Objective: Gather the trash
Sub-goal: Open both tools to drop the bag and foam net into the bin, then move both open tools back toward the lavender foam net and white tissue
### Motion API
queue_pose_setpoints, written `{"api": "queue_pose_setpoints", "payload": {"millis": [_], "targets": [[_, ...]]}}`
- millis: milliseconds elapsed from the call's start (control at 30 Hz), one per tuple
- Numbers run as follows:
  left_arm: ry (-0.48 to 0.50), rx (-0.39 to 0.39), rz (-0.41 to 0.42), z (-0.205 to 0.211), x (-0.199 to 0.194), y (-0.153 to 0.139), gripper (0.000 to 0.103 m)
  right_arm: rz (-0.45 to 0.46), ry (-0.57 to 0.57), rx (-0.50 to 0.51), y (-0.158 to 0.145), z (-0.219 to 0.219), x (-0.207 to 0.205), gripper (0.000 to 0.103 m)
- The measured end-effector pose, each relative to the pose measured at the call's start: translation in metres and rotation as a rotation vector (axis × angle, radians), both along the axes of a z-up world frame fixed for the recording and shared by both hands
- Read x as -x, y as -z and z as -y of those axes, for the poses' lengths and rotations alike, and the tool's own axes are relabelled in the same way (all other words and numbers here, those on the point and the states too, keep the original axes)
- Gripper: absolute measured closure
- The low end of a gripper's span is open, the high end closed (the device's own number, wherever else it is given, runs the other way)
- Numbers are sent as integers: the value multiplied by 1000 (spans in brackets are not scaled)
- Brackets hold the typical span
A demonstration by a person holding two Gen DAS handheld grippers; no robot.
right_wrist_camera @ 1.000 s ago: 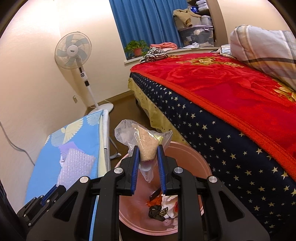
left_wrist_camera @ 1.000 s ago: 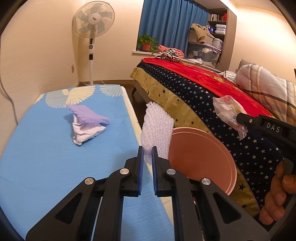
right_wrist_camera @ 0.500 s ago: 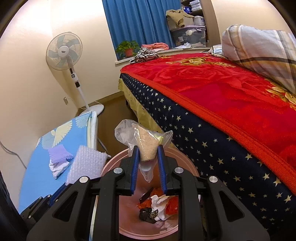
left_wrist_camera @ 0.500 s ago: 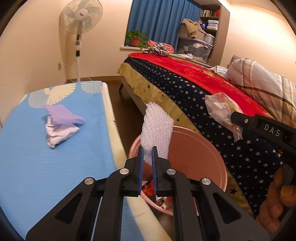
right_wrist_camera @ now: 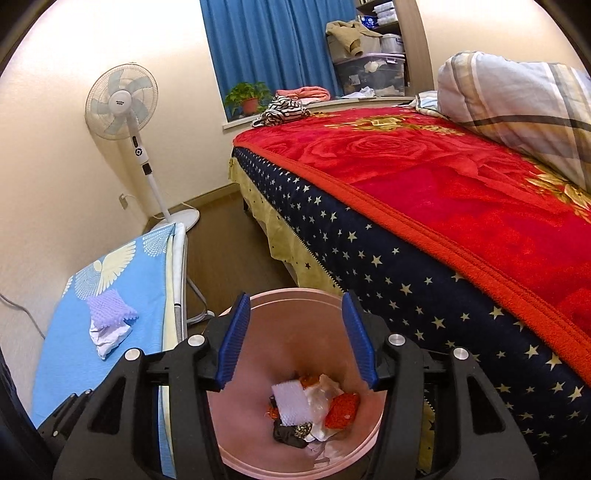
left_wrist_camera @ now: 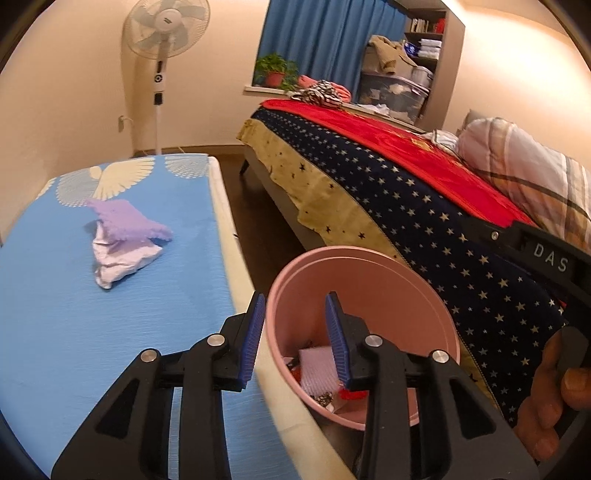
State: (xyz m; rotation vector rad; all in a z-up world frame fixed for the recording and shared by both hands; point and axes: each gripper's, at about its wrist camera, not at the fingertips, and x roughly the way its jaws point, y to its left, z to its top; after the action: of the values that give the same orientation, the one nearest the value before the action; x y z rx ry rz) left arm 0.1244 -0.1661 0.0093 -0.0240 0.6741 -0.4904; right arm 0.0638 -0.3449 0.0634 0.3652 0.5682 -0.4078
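Bedroom with cream walls, a blue curtain, a standing fan in the far corner and a bed under a red and star-patterned blanket along the right side. Beside the bed stood a narrow worktop with a blue cover printed with white wings. On the floor between the worktop's right edge and the bed sat a pink bin, holding a white bubble-wrap piece, clear plastic and red and dark scraps at its bottom. Both tongs hung over the bin, spread wide and holding nothing: the left tongs above the bin's rim nearest the worktop, the right tongs above the middle of its opening. One item remained on the worktop, a crumpled heap of purple foam mesh over white paper, lying toward the far end and about midway between the long edges. It lay ahead and to the left of both tongs, and the left tongs looked the nearer, so that hand was probably the one to reach for it. The heap's long axis ran roughly along the worktop's length, tilted slightly, with the purple end pointing toward the far end and the white paper corner pointing back toward the near end.
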Motion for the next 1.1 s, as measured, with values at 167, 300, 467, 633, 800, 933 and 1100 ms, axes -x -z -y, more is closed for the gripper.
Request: {"api": "queue_pose_setpoints", "payload": {"millis": [167,300,467,633,800,933,1100], "targets": [[-30,5,17,-12,-1,-2,70,7,-32,2,0,-8,-4,51],[-71,4,34,-29,-3,-4,76,21,-82,-3,1,-18,-10,56],[-145,9,42,-55,-8,-4,81,49,-172,-23,3,-36,-21,69],[-214,5,51,-82,-14,-3,84,65,-255,-59,5,-56,-37,78],[-281,8,48,-106,-20,1,85,74,-342,-84,7,-84,-57,79],[-333,9,54,-123,-26,2,85,62,-420,-108,13,-107,-80,79],[-411,14,59,-146,-38,2,85,52,-491,-115,18,-134,-109,79]]}}
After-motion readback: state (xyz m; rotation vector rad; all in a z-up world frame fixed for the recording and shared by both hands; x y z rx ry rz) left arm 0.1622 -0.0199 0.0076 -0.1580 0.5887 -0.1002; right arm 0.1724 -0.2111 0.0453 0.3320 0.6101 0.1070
